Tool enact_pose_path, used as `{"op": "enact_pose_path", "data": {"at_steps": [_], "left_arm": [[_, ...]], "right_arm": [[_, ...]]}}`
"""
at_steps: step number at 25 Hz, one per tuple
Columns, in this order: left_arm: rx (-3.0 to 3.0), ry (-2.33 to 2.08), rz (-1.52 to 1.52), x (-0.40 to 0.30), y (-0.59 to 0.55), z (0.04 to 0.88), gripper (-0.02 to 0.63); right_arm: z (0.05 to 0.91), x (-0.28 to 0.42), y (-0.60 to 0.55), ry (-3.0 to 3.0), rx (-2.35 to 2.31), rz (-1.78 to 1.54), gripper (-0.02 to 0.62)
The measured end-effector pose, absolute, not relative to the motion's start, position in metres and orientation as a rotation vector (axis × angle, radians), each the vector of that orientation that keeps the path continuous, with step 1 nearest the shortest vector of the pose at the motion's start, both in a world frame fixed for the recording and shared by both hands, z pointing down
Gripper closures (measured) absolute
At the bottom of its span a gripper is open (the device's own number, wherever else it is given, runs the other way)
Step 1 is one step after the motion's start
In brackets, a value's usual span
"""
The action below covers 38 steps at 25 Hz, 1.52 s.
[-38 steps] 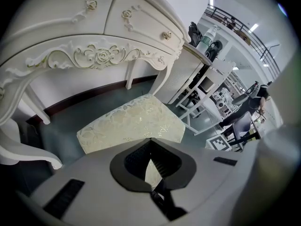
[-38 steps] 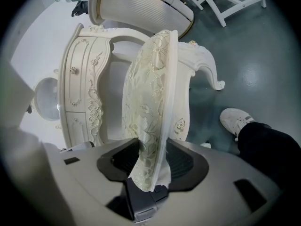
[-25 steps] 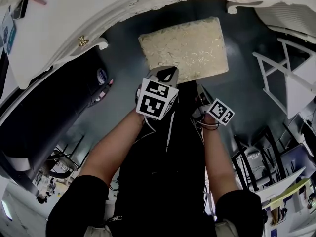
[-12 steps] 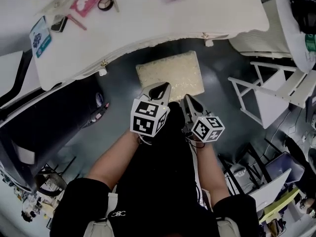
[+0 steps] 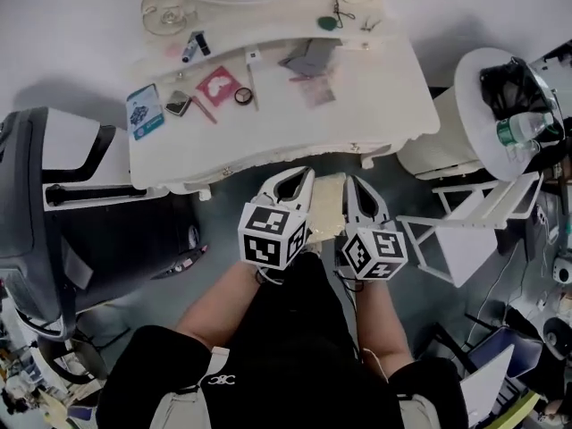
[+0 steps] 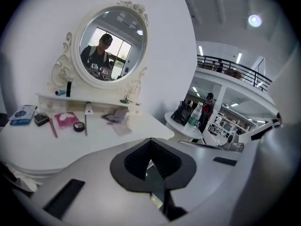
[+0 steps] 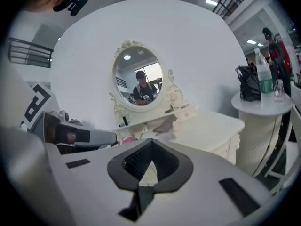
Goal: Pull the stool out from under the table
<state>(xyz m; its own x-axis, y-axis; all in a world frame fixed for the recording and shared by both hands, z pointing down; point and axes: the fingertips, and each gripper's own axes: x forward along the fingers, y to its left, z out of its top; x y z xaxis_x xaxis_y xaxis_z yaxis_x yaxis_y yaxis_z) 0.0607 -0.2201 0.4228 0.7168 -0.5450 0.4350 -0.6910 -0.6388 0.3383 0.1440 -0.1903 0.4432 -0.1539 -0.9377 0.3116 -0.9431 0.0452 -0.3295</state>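
Stool (image 5: 328, 206) beside table (image 5: 375, 96) front; left gripper (image 5: 302, 173), right gripper (image 5: 355, 182) fingers clenched on nothing.

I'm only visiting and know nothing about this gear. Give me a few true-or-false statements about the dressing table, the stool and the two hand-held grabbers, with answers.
1. An oval mirror stands at the back of the white table. True.
2. The left gripper is clamped on the stool's cushion. False: its jaws are shut on nothing, and it is held up above the stool.
3. A bottle stands beside a black bag on the round side table. True.
4. The tabletop is bare. False: small items lie on it, among them a pink card.
5. The right gripper has its jaws shut and holds nothing. True.
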Motion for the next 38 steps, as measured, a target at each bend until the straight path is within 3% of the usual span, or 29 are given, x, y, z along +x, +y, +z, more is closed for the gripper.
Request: {"op": "enact_pose_path", "data": {"at_steps": [9,16,38], "left_arm": [[2.534,-1.046,0.234,0.048,-0.228,0.309,0.606],[2.649,-1.108,0.147,0.047,-0.232,0.248,0.606],[2.542,-1.454,0.180,-0.026,-0.242,0.227,0.606]], "right_arm": [[0.305,0.120,-0.200,-2.391,1.975,0.387,0.588],[0.257,0.108,-0.209,-2.455,1.960,0.280,0.588],[0.224,0.048,-0.234,-2.554,1.771,0.138,0.588]]}}
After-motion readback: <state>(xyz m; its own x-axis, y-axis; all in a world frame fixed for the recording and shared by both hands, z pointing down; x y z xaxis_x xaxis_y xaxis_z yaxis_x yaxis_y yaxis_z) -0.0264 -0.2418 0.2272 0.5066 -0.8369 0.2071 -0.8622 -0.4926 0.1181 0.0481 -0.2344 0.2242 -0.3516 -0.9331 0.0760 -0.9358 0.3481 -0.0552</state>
